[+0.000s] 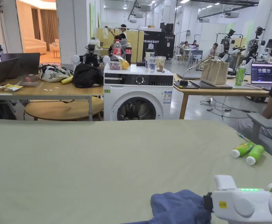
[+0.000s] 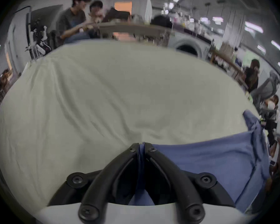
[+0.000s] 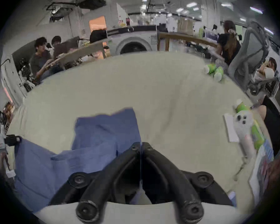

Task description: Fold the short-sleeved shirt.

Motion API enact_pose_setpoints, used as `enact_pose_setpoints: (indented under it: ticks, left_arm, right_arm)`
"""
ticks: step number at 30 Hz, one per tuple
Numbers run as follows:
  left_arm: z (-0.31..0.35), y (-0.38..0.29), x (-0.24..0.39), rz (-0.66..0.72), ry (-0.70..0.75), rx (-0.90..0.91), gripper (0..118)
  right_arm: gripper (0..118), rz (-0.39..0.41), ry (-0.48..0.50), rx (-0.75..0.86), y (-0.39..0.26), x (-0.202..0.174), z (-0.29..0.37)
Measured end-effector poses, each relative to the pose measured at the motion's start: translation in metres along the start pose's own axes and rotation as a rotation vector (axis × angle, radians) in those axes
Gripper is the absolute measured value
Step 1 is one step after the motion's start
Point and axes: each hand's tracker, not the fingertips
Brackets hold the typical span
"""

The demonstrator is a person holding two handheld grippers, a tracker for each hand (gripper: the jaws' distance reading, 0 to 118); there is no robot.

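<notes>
Pinching blue shirt [image 2: 217, 159] — left claw [image 2: 141, 145]; right gripper view adds green bottles [image 3: 214, 70].

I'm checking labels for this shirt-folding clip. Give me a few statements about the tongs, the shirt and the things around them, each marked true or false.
1. The left tongs are shut on the blue shirt. True.
2. The shirt is red. False: it is blue.
3. The right tongs stand wide open. False: their jaws are closed together at the shirt's edge.
4. Two green bottles lie on the pale sheet. True.
5. The washing machine stands on the sheet. False: it stands on the floor beyond it.
</notes>
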Motion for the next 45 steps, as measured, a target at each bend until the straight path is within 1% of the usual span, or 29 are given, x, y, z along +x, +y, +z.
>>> enact_pose_setpoints:
  ticks: [2, 3, 4, 5, 7, 10, 11, 13, 14, 16, 17, 21, 22, 23, 24, 25, 26, 28, 30, 34, 37, 39, 42, 45]
  left_arm:
    - [0.039, 0.012, 0.004, 0.002, -0.066, 0.089, 0]
    - [0.058, 0.021, 0.006, 0.008, -0.098, 0.127, 0]
    - [0.08, 0.031, 0.008, 0.016, -0.121, 0.179, 0]
    - [0.101, 0.041, 0.011, 0.025, -0.134, 0.213, 0]
    - [0.143, 0.059, 0.014, 0.035, -0.162, 0.327, 0]
    - [0.2, 0.088, 0.015, -0.013, -0.146, 0.471, 0]
    - [0.218, 0.099, 0.013, -0.01, -0.151, 0.534, 0]
    - [0.242, 0.119, 0.009, 0.027, -0.164, 0.568, 0]
    - [0.253, 0.131, 0.009, 0.022, -0.155, 0.586, 0]
    - [0.27, 0.15, 0.013, 0.009, -0.134, 0.632, 0]
    - [0.277, 0.16, 0.016, 0.011, -0.129, 0.637, 0]
    - [0.286, 0.204, 0.029, -0.015, -0.086, 0.66, 0]
    - [0.287, 0.216, 0.034, -0.048, -0.039, 0.661, 0]
    - [0.286, 0.225, 0.041, -0.116, -0.004, 0.656, 0]
    - [0.284, 0.233, 0.045, -0.168, 0.024, 0.671, 0]
    - [0.282, 0.241, 0.052, -0.212, 0.088, 0.69, 0]
    - [0.279, 0.252, 0.056, -0.221, 0.108, 0.682, 0]
    - [0.271, 0.274, 0.059, -0.221, 0.103, 0.688, 0]
    - [0.263, 0.297, 0.064, -0.23, 0.124, 0.683, 0]
    - [0.244, 0.332, 0.062, -0.196, 0.121, 0.703, 0]
    - [0.232, 0.351, 0.06, -0.194, 0.131, 0.701, 0]
    - [0.226, 0.356, 0.062, -0.234, 0.165, 0.719, 0]
    - [0.222, 0.368, 0.059, -0.21, 0.141, 0.719, 0]
    - [0.215, 0.378, 0.06, -0.187, 0.135, 0.712, 0]
  right_arm:
    - [0, 0.013, 0.008, 0.095, 0.016, -0.001, 0.041]
    - [0, 0.005, 0.023, 0.117, 0.023, 0.0, 0.057]
    - [0, -0.006, 0.032, 0.151, 0.032, -0.001, 0.078]
    - [0, -0.009, 0.02, 0.199, 0.04, -0.002, 0.1]
    - [0, -0.003, 0.03, 0.255, 0.057, -0.003, 0.138]
    - [0, 0.035, -0.001, 0.367, 0.084, -0.009, 0.197]
    - [0, 0.032, -0.014, 0.414, 0.092, -0.013, 0.218]
    - [0, 0.019, 0.0, 0.446, 0.115, -0.016, 0.247]
    - [0, 0.012, -0.002, 0.484, 0.127, -0.018, 0.262]
    - [0, 0.03, -0.004, 0.494, 0.149, -0.027, 0.28]
    - [0, 0.047, -0.024, 0.519, 0.161, -0.033, 0.288]
    - [0, 0.075, -0.062, 0.529, 0.206, -0.053, 0.297]
    - [0, 0.086, -0.09, 0.533, 0.218, -0.06, 0.298]
    - [0, 0.101, -0.131, 0.534, 0.231, -0.065, 0.296]
    - [0, 0.117, -0.129, 0.53, 0.241, -0.07, 0.296]
    - [0, 0.132, -0.153, 0.554, 0.253, -0.077, 0.297]
    - [0, 0.14, -0.161, 0.566, 0.264, -0.083, 0.296]
    - [0, 0.153, -0.192, 0.558, 0.29, -0.09, 0.287]
    - [0, 0.147, -0.191, 0.562, 0.312, -0.096, 0.282]
    - [0, 0.141, -0.211, 0.583, 0.355, -0.107, 0.264]
    - [0, 0.145, -0.21, 0.601, 0.378, -0.115, 0.258]
    - [0, 0.149, -0.191, 0.629, 0.389, -0.12, 0.259]
    - [0, 0.13, -0.17, 0.652, 0.406, -0.124, 0.262]
    - [0, 0.135, -0.187, 0.653, 0.414, -0.127, 0.258]
